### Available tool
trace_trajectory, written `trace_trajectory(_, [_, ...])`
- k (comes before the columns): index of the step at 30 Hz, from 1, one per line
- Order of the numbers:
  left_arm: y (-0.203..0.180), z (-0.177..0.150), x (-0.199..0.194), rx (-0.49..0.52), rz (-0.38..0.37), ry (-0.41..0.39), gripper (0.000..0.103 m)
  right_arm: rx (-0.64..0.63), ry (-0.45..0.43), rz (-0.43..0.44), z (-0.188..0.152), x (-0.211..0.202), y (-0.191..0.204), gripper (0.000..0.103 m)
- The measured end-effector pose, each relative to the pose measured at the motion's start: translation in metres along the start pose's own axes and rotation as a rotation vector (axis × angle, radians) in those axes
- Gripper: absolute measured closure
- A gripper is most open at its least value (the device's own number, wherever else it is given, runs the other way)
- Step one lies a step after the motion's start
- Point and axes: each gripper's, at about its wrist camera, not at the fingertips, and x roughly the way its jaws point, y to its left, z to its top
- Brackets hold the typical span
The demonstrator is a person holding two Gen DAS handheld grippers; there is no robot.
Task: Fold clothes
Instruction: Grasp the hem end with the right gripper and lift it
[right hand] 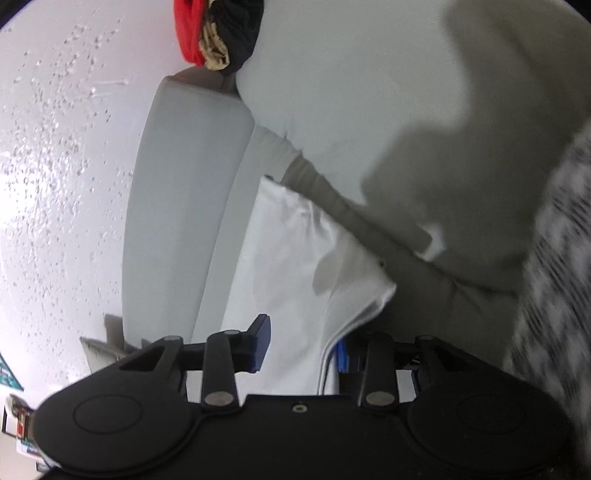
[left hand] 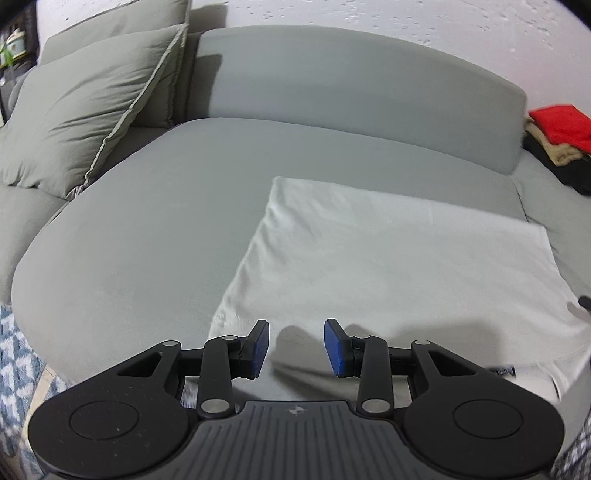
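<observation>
A white garment (left hand: 388, 258), folded into a flat rectangle, lies on the grey sofa seat (left hand: 147, 240). My left gripper (left hand: 297, 347) hovers open over the garment's near edge, with nothing pinched between its blue pads. The right wrist view is rolled sideways. There the same white garment (right hand: 288, 251) runs between the fingers of my right gripper (right hand: 301, 347). One blue pad (right hand: 260, 343) stands clear on one side, while the other is half hidden under the garment's folded edge. The jaws stand well apart and do not press the cloth.
Two grey pillows (left hand: 92, 103) lean at the sofa's left end, in front of the backrest (left hand: 332, 81). A pile of red, tan and black clothes (left hand: 561, 140) (right hand: 218, 33) sits on the far cushion. A blue-and-white patterned rug (left hand: 14, 350) lies below the sofa.
</observation>
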Motion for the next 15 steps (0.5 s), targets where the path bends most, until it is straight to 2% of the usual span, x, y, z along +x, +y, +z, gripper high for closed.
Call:
trace_trajectory(2, [0.005,0.005,0.012,-0.020,-0.005,0.019,0.069,-0.010,-0.017,-0.019,0.004,0.007,0.000,0.073])
trace_trajectory(5, [0.006,0.004,0.025,0.009,0.061,0.065,0.075,-0.004,-0.034,-0.035,0.005,0.008,0.000,0.078])
trace_trajectory(6, [0.003,0.003,0.024,0.042,0.069,0.062,0.075,-0.001,-0.040,-0.043,0.004,0.006,-0.001,0.085])
trace_trajectory(7, [0.000,0.002,0.023,0.075,0.076,0.060,0.075,-0.013,-0.048,-0.055,0.003,0.005,0.000,0.097])
trace_trajectory(13, [-0.004,-0.005,0.019,0.150,0.079,0.022,0.076,-0.074,-0.084,-0.147,-0.001,0.007,0.009,0.099])
trace_trajectory(15, [-0.003,-0.004,0.013,0.159,0.078,0.016,0.074,-0.150,-0.107,-0.198,-0.004,0.003,0.024,0.099])
